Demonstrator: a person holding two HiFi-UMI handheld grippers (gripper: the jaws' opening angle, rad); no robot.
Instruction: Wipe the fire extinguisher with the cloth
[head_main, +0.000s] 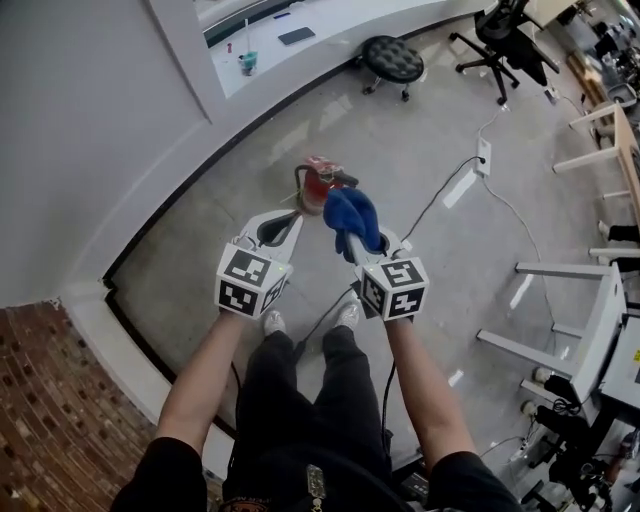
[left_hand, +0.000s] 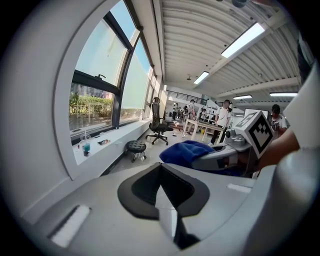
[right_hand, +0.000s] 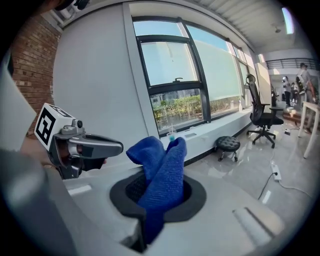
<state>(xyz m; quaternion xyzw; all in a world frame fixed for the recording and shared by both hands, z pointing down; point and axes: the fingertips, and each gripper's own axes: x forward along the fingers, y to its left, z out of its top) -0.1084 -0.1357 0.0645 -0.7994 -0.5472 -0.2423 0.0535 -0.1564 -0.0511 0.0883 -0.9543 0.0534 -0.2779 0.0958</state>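
Observation:
A red fire extinguisher (head_main: 320, 184) sits on the floor near the curved wall base, just ahead of both grippers; its lower part is hidden by the cloth. My right gripper (head_main: 352, 242) is shut on a blue cloth (head_main: 352, 216), which bunches up above its tips next to the extinguisher. In the right gripper view the cloth (right_hand: 162, 175) stands up out of the right gripper (right_hand: 148, 216). My left gripper (head_main: 288, 220) is shut and holds nothing, a little left of the extinguisher. The left gripper view shows the left gripper (left_hand: 167, 200) with its jaws together, and the cloth (left_hand: 187, 151) to its right.
A black stool (head_main: 392, 58) and an office chair (head_main: 505, 40) stand further off. A power strip (head_main: 483, 154) trails cables over the floor. The white window ledge (head_main: 300, 60) bears a cup (head_main: 248, 62). Table frames (head_main: 600, 300) are at the right, a brick wall (head_main: 50, 400) at the left.

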